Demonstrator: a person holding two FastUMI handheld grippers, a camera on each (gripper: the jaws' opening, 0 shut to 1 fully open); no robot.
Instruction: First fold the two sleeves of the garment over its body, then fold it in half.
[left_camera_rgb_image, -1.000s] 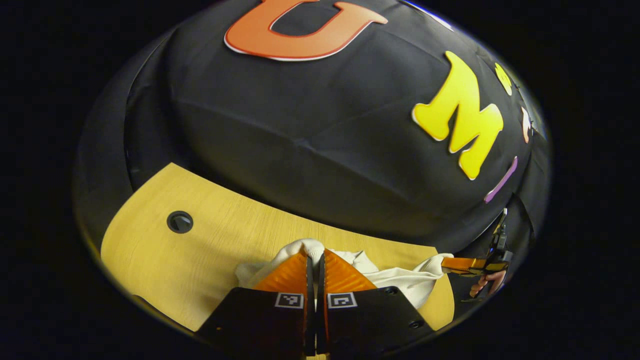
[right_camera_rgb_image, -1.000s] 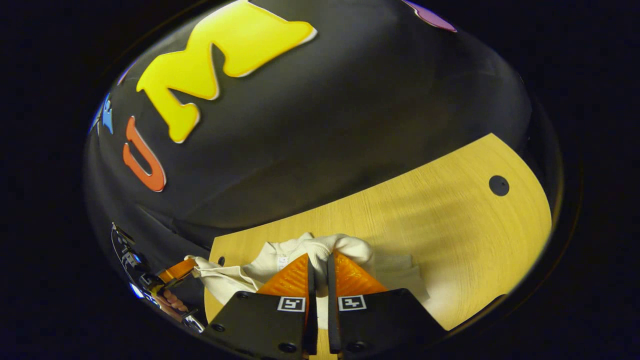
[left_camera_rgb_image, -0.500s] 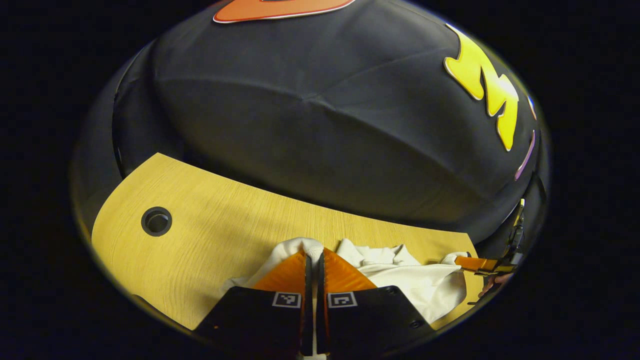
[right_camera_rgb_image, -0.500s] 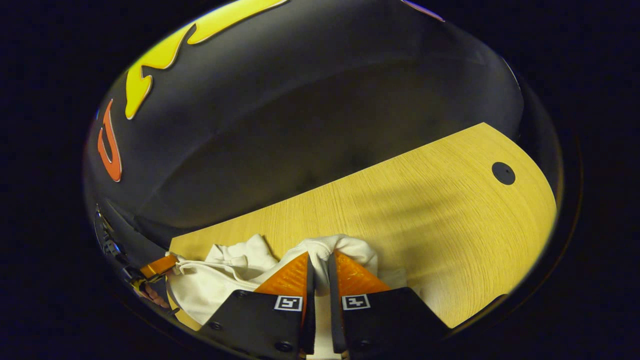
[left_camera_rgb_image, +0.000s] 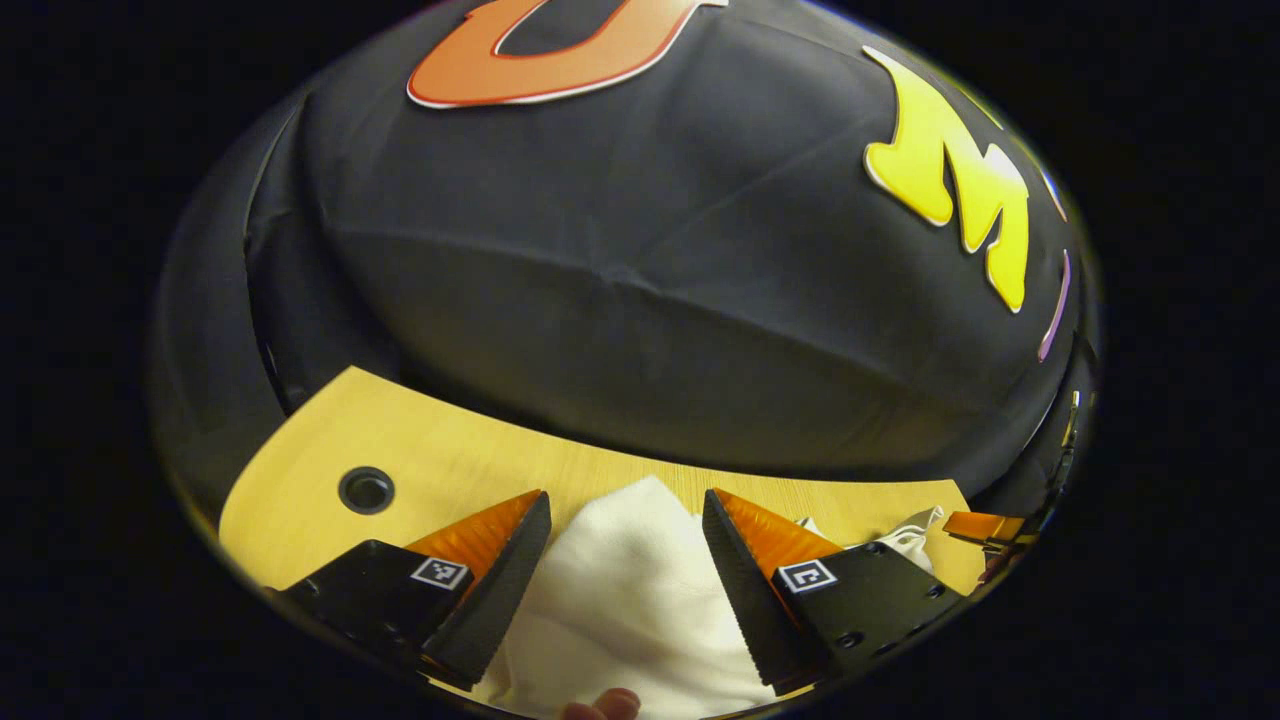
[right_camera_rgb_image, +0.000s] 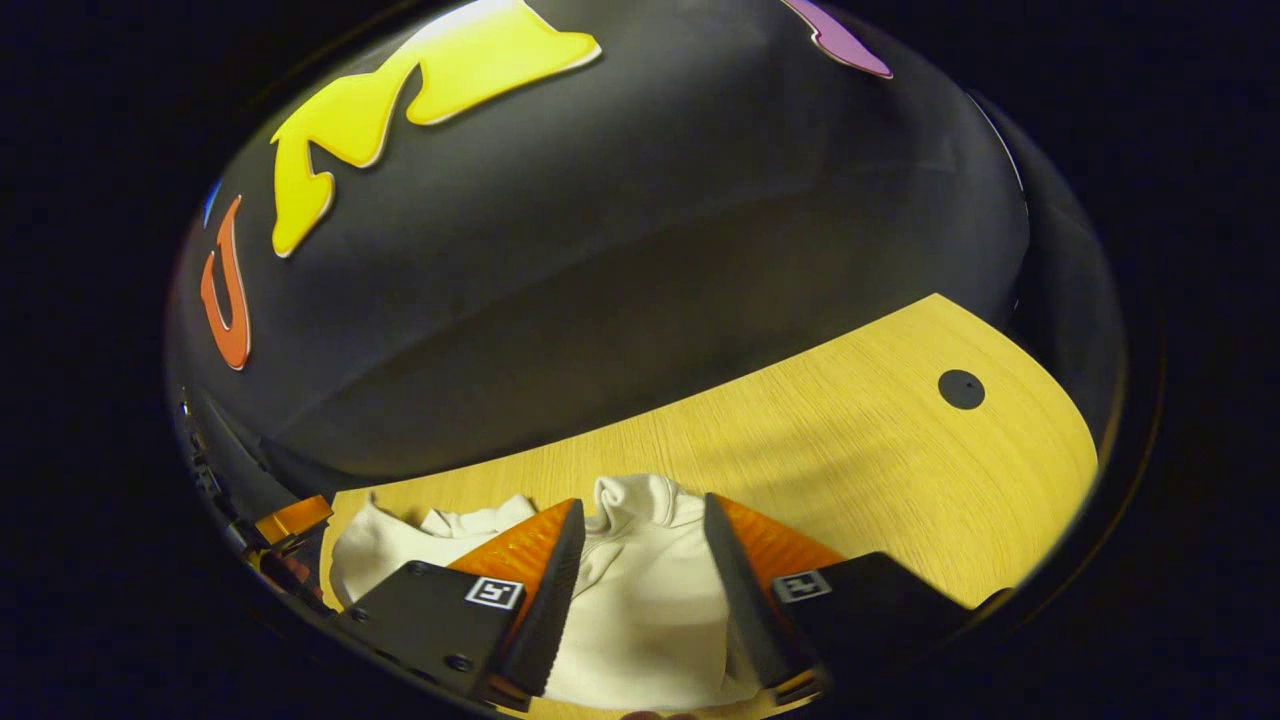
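A white garment lies bunched on the wooden table. In the left gripper view my left gripper is open, with the cloth lying loose between its spread fingers. In the right gripper view the garment shows a rumpled fold at its far edge, and my right gripper stands open over it. Each view also catches the other gripper at the garment's far end: the right gripper and the left gripper.
The table has a round cable hole on its left side and another hole on its right. The black booth wall rises just behind the table's far edge. A person's fingertip shows at the bottom.
Both grippers were shut on the garment's edge; now both have opened and let go, and the cloth lies on the table between their fingers.
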